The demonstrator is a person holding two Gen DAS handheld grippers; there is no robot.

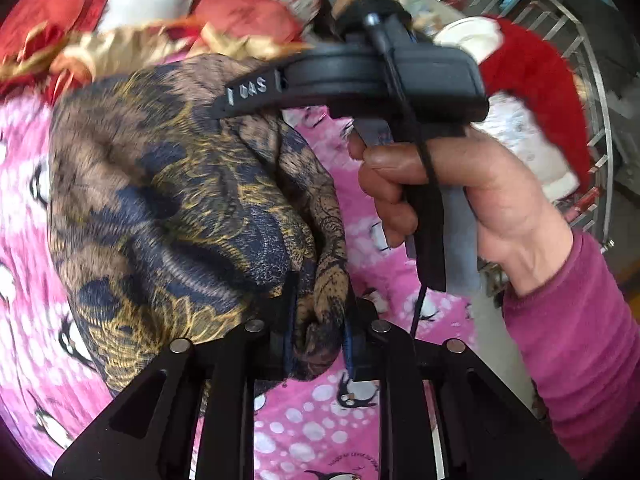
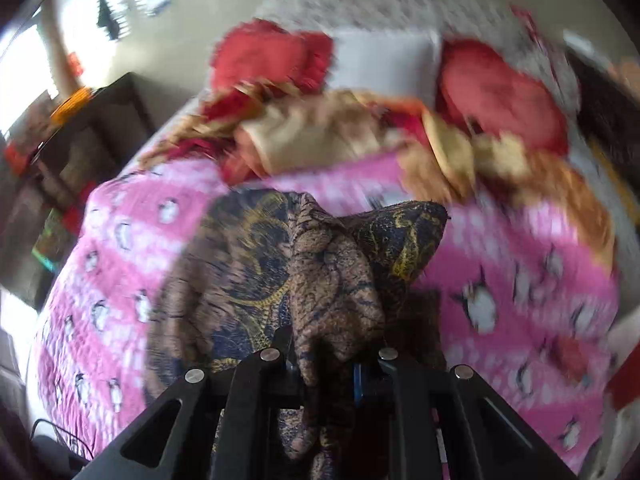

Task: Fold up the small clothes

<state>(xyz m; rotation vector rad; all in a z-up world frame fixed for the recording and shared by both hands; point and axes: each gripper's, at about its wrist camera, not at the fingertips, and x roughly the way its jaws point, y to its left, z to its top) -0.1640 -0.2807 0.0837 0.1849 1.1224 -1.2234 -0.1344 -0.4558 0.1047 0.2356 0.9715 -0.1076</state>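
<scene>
Gripping, left gripper [image 1: 320,340]: jaws drawn narrow on a bunched fold of the patterned brown, navy and gold garment [image 1: 180,200], cloth pinched between the blue-edged fingers [image 1: 349,344]

Right gripper [image 2: 326,364]: likewise nearly closed on a twisted ridge of the same garment [image 2: 332,280]. In the left wrist view the body of the right gripper [image 1: 384,76] is seen from the side, far and right of the cloth, with the person's right hand [image 1: 460,200] wrapped round its handle and a magenta sleeve [image 1: 580,340] behind

Garment, position: held up between both tools, hanging in a loose crumpled bag shape over the pink penguin-print blanket [image 1: 320,432]; whether its lower edge touches the blanket cannot be told

Progress, judged: early. No flat crease or squared edge shows; the cloth is gathered, not laid out. Spreading, folding and setting down all appear still to be done. No finished folded pieces are visible anywhere

Surroundings, outward: red and gold bedding [image 2: 340,132] heaped at the far end of the bed, red cushions [image 2: 500,96] and a white pillow [image 2: 384,64] beyond it; a red and white plush item [image 1: 532,92] far right by a metal rack [image 1: 592,92]; a dark bedside cabinet [image 2: 80,140] at far left

Containers: none identifiable for clothes; contents of the rack and cabinet too blurred to list
</scene>
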